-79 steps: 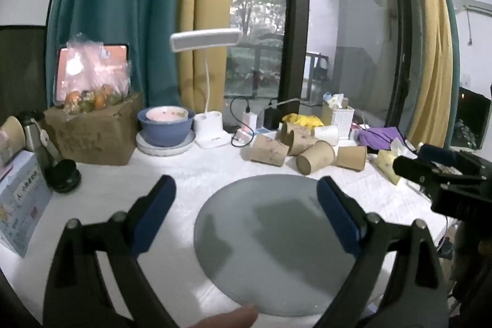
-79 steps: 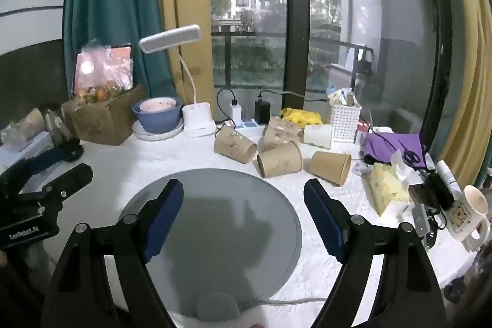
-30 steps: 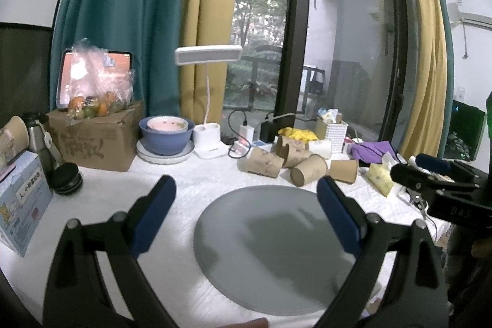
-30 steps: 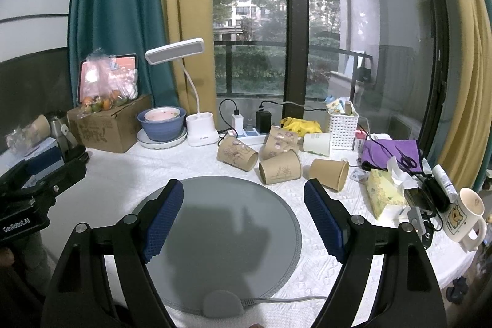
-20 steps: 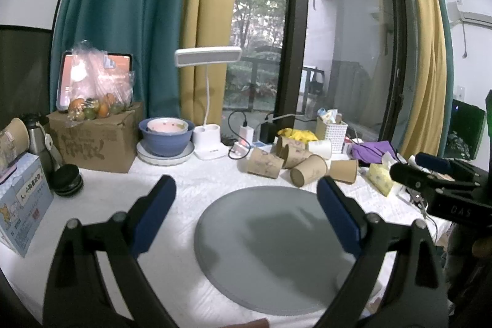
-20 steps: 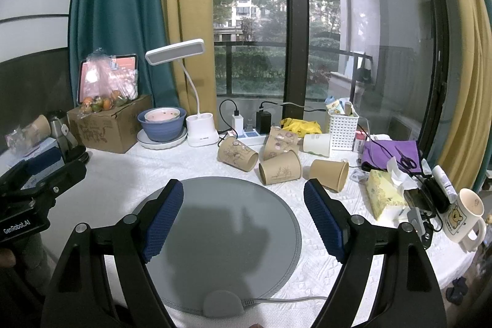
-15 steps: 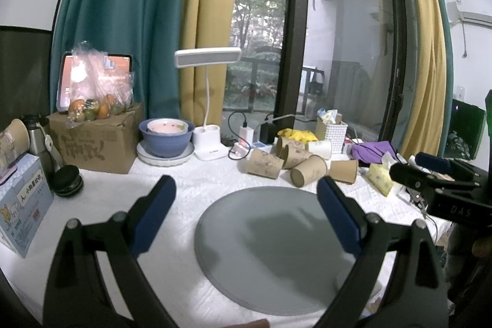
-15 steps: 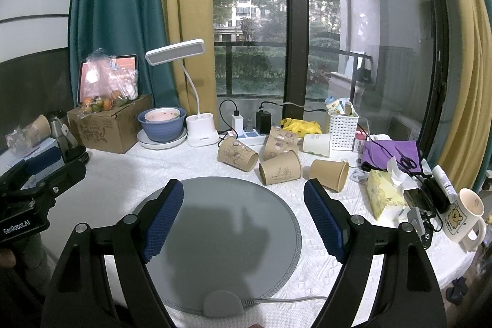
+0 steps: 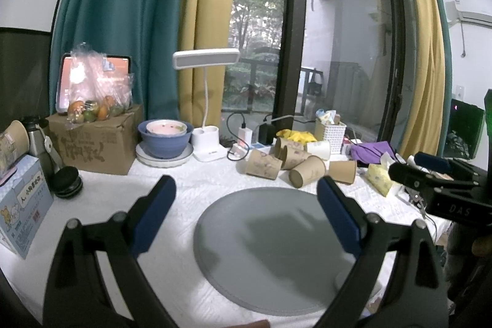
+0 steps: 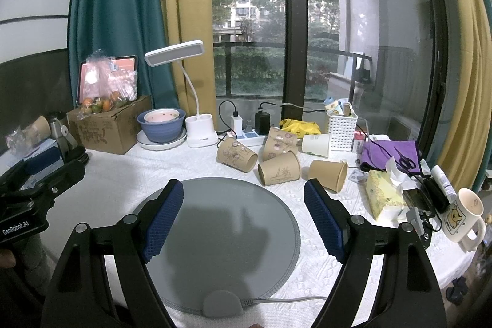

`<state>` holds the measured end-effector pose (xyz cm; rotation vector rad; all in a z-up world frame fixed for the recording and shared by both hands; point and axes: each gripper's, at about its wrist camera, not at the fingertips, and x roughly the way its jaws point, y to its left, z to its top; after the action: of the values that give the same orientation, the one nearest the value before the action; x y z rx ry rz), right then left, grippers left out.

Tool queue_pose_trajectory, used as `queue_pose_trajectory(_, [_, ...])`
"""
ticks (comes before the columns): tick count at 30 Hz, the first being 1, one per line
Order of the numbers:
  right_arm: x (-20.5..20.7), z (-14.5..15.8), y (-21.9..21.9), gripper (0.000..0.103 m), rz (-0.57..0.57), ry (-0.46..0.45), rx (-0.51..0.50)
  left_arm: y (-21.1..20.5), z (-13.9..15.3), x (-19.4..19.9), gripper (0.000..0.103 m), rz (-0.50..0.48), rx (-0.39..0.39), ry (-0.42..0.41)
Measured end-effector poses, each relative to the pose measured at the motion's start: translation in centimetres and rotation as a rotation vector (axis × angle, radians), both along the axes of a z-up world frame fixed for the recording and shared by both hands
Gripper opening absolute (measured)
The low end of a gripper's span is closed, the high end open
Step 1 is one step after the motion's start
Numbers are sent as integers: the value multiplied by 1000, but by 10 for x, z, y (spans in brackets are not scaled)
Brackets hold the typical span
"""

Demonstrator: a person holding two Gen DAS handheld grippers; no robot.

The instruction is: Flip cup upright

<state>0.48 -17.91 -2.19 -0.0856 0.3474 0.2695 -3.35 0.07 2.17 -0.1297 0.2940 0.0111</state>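
Several brown paper cups (image 10: pixel 278 167) lie on their sides in a cluster beyond the round grey mat (image 10: pixel 221 239), with one white cup (image 10: pixel 316 144) among them. The cluster also shows in the left wrist view (image 9: pixel 307 171). My right gripper (image 10: pixel 243 206) is open and empty, held over the mat short of the cups. My left gripper (image 9: pixel 246 205) is open and empty, over the mat's left part (image 9: pixel 270 248). Each gripper shows at the edge of the other's view.
A white cloth covers the table (image 10: pixel 129 171). At the back stand a cardboard box with fruit (image 10: pixel 107 125), a blue bowl (image 10: pixel 161 125), a white desk lamp (image 10: pixel 196 112) and a white basket (image 10: pixel 341 128). A tissue pack (image 10: pixel 384 192), a bear mug (image 10: pixel 466 214) and purple cloth lie right.
Both views have risen and tilted slightly since 2.6 s ago; in the last second nothing has visibly moved. Both grippers stay open.
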Motion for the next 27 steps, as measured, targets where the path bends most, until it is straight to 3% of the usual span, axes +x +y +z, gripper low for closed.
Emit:
queue_pose_trajectory(16, [14,0,-2,83,-3,41,3,-6,-11,17,94,-32,32,41])
queue_pose_trajectory(27, [66,-28,-29,83,-61,128,29,-32,-30,81,94,-116,154,198])
